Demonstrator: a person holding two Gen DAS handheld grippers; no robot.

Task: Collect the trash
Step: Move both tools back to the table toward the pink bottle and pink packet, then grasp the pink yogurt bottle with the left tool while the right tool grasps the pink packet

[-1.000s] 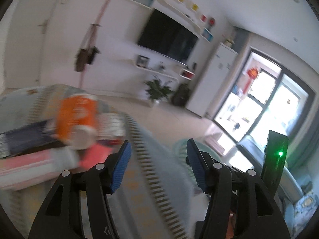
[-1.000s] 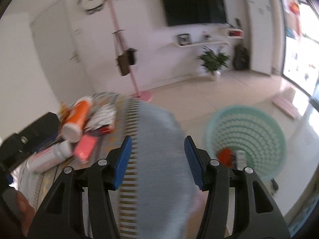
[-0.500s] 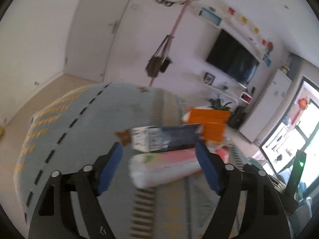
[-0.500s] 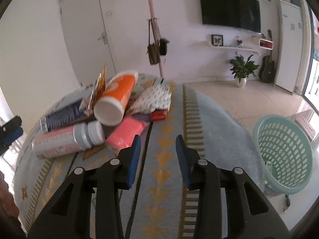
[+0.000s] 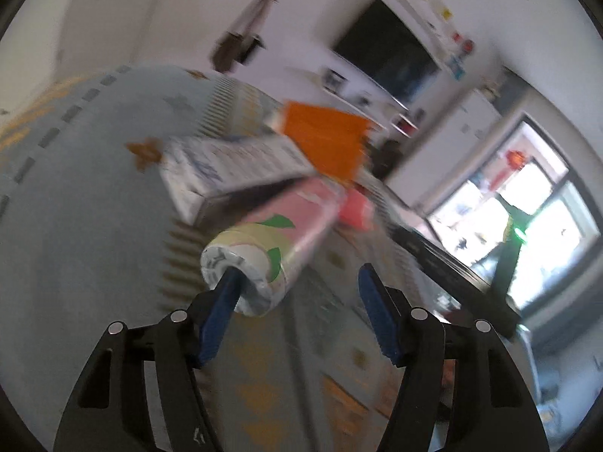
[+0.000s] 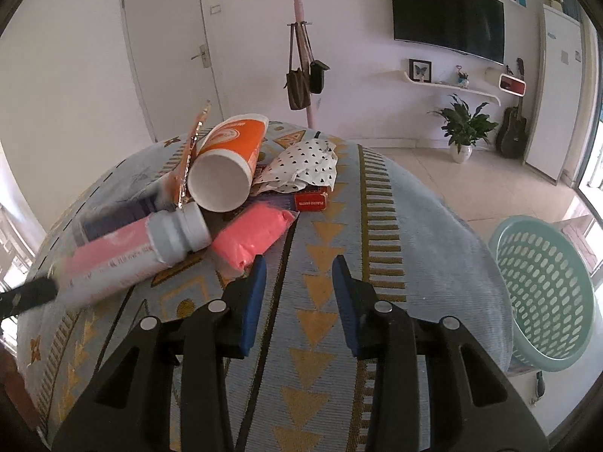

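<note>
I had the left gripper (image 5: pixel 297 290) closing around the base of the pink-labelled plastic bottle (image 5: pixel 279 237), not yet pinching it; my right gripper (image 6: pixel 297 282) stood partly open and empty just beside the pink soft packet (image 6: pixel 250 239). One orange paper cup (image 6: pixel 230 158), one bottle, one packet — all heaped on the patterned tablecloth (image 6: pixel 377 263); one mint plastic basket (image 6: pixel 542 293) waited on the floor.

TV (image 6: pixel 448 11) dark on wall | potted plant (image 6: pixel 462 124) on floor, guitar (image 6: pixel 511 132) beside | bags (image 6: pixel 301 79) hanging on pink coat stand (image 6: pixel 301 19) | door (image 6: pixel 169 49) closed
</note>
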